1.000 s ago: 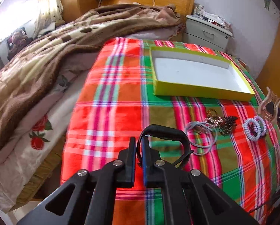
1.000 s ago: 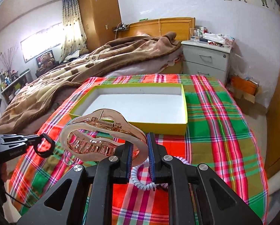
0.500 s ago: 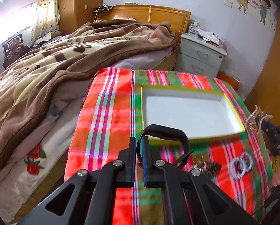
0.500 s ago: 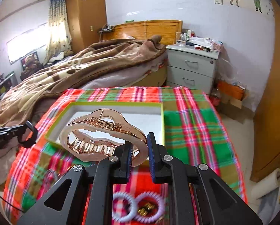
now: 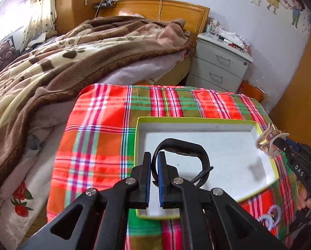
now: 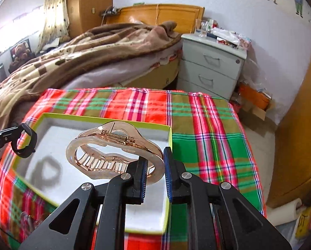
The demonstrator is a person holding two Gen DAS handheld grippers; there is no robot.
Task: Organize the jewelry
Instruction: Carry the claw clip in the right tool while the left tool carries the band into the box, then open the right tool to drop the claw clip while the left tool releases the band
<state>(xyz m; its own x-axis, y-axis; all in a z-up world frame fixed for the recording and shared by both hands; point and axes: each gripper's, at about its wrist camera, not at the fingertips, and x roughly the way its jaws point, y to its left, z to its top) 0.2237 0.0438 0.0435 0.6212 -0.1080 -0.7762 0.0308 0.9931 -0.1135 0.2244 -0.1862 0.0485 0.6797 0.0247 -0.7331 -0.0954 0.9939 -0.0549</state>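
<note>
My left gripper [image 5: 153,156] is shut on a black wristband [image 5: 182,145], whose loop hangs over the white floor of the yellow-green tray [image 5: 197,121]. The right gripper [image 6: 155,162] is shut on the edge of a translucent rose-gold hair claw [image 6: 97,143], held above the same tray [image 6: 105,117]. In the right wrist view the left gripper [image 6: 16,130] and its wristband [image 6: 31,140] enter from the left over the tray's corner, casting a shadow inside. The hair claw [image 5: 267,143] shows at the tray's right rim in the left wrist view.
The tray lies on a red and green plaid cloth [image 5: 97,137]. Two white coil hair ties [image 5: 270,216] lie on the cloth near the tray's front right corner. A bed with a brown blanket [image 5: 61,62] stands left, a grey nightstand [image 6: 211,66] behind.
Both grippers have travelled forward across the cloth with their items. The wristband and the hair claw now hang over the tray; the loose jewelry has slid below and behind them.
</note>
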